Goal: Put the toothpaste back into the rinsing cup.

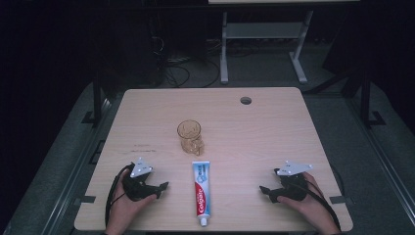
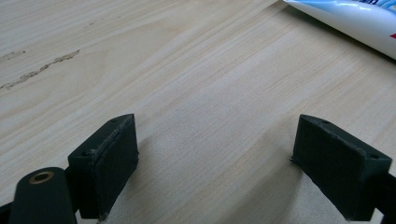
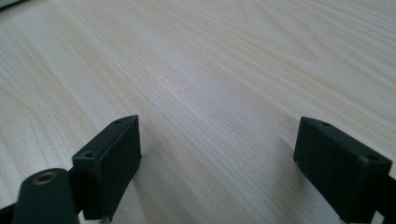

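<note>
Fingers (image 2: 112, 158) on both grippers stand wide apart and hold nothing. Between the left gripper (image 1: 159, 188) and the right gripper (image 1: 266, 192), the toothpaste tube (image 1: 201, 193) lies flat on the bench (image 1: 274, 132), cap toward the person. It looks a little closer to the left one.

Pale wooden table (image 1: 274, 147) bears a toothpaste tube (image 1: 201, 188) and glass mug (image 1: 190, 137)

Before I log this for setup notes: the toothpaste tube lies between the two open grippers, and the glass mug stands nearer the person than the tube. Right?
Not quite. In the high view the glass mug stands beyond the toothpaste tube, farther from the person. The tube does lie between the open left gripper and open right gripper.
</note>
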The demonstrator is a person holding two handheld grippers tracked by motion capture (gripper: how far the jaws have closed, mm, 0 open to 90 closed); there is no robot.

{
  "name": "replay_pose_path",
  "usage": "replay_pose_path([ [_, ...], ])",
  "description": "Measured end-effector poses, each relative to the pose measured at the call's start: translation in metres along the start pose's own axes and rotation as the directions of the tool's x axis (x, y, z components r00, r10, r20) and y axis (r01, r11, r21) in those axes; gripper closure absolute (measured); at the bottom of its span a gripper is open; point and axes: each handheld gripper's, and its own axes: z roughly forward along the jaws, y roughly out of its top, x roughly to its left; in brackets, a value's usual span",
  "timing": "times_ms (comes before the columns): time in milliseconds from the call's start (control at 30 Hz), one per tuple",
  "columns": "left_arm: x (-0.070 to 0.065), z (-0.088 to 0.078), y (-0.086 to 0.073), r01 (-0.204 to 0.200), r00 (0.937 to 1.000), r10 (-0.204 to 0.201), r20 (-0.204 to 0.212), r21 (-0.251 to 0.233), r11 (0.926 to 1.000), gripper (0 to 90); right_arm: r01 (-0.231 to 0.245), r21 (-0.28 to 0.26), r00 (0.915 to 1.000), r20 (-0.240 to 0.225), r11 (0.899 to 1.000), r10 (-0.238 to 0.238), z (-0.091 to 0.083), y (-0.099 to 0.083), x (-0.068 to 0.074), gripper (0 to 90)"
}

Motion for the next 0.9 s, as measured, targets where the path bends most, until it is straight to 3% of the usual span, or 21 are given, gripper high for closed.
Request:
replay_pose_path([
  [167, 0.0, 0.0, 0.0, 0.0, 1.0, 0.0, 0.0, 0.0, 1.0, 13.0, 0.0, -0.003, 1.0, -0.001, 1.0, 0.0, 0.0, 0.0, 0.0, 16.1],
  [433, 0.0, -0.001, 0.0, 0.002, 1.0, -0.002, 0.0, 0.0, 1.0, 13.1, -0.013, -0.01, 0.9997, -0.022, 1.0, 0.013, -0.004, 0.001, -0.002, 33.3],
  [767, 0.0, 0.0, 0.0, 0.002, 1.0, -0.002, 0.0, 0.0, 1.0, 13.1, -0.083, -0.035, 0.9944, -0.069, 0.996, 0.08, -0.016, 0.011, 0.0, 84.2],
  [900, 0.0, 0.0, -0.001, 0.003, 1.0, -0.003, -0.001, 0.0, 1.0, 13.1, -0.084, -0.037, 0.9923, -0.094, 0.996, 0.08, -0.02, 0.017, 0.002, 89.9],
])
